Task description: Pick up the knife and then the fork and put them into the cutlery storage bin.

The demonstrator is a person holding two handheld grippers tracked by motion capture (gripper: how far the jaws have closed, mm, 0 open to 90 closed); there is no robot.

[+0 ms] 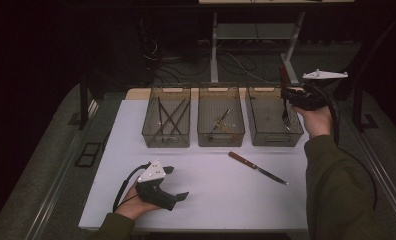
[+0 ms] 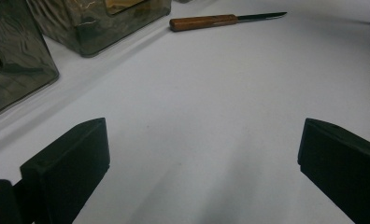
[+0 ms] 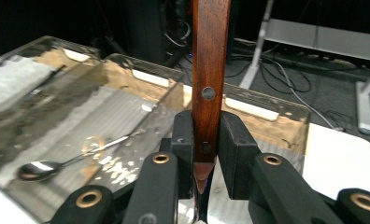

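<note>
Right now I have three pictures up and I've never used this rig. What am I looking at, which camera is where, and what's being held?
No robot arm here: a person holds a two-jaw tool in each hand. The high view looks down on a white table. At its far edge stand three clear bins: the left bin holds thin dark sticks, the middle bin a spoon, the right bin lies under the raised hand. A wooden-handled knife lies loose on the table. The other two cameras ride on the tools. The left tool rests low, jaws wide apart, nothing between them. The right tool is shut on a wooden-handled utensil, likely a fork, above the right bin.
</note>
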